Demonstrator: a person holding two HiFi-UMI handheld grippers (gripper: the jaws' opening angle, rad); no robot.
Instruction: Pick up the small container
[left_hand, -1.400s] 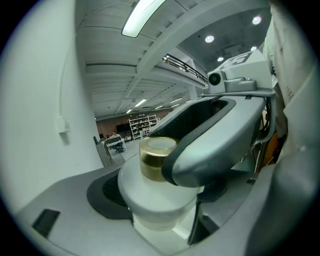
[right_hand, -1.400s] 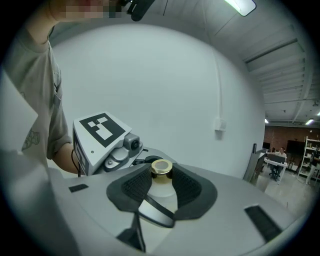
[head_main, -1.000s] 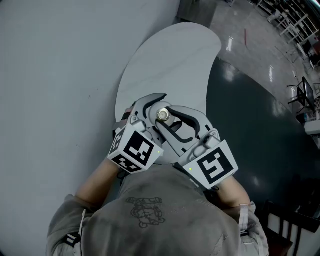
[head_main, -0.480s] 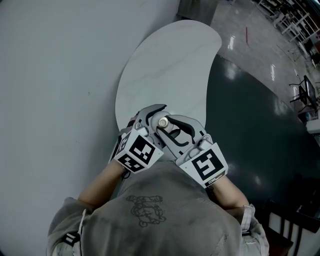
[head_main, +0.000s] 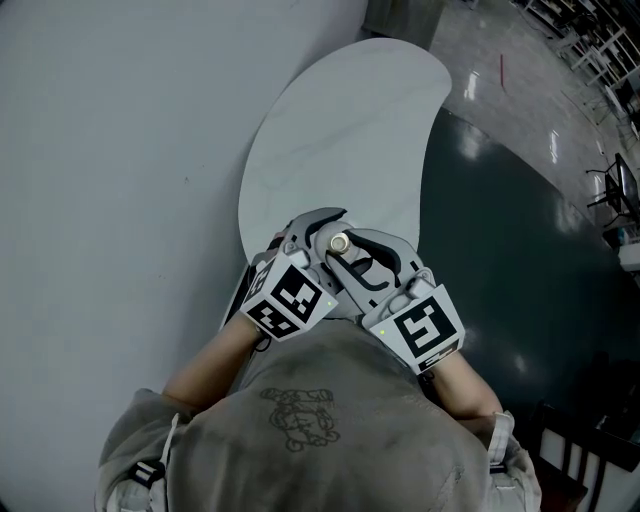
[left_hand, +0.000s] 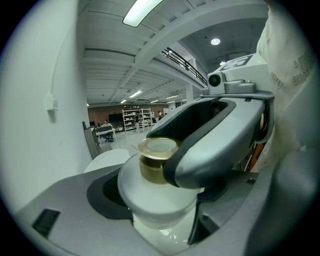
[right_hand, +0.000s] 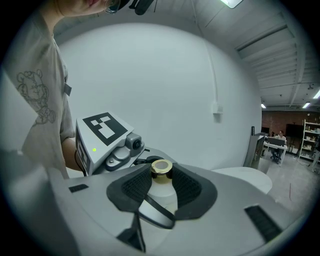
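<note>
The small container (left_hand: 160, 200) is little and white, with a gold cap (right_hand: 161, 167). It sits right in the middle, between both grippers. The left gripper (head_main: 322, 232) is closed on its round white body, one jaw on each side. The right gripper (head_main: 358, 262) comes from the other side, and its black pads (right_hand: 135, 187) squeeze the container just under the cap. Two grips likely keep such a small, smooth thing from slipping or tipping. The container stands upright, close to the person's chest, over the near edge of the white surface (head_main: 340, 130). Whether it touches the surface cannot be seen.
</note>
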